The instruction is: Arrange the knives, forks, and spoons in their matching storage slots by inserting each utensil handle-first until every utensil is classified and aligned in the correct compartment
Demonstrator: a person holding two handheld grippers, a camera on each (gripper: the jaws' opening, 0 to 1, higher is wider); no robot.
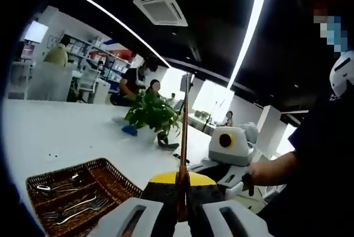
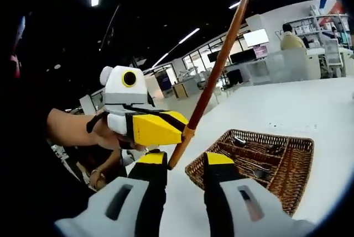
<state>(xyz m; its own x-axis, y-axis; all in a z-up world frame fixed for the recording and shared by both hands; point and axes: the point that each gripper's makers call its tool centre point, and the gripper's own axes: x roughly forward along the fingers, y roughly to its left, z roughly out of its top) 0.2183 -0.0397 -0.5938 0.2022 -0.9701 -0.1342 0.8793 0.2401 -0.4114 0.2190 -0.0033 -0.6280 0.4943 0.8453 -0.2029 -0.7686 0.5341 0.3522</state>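
We've got a long wooden-handled utensil point(image 1: 183, 132) pinched upright in the left gripper point(image 1: 182, 206), jaws shut on its lower end. It looks stiff, light and top-heavy, so grip low. Right gripper point(image 2: 185, 162) is narrowly parted around that handle, not clamping. Both hover just beside the basket point(image 2: 287, 187), where forks point(image 1: 77, 208) and spoons point(image 1: 58, 186) lie.
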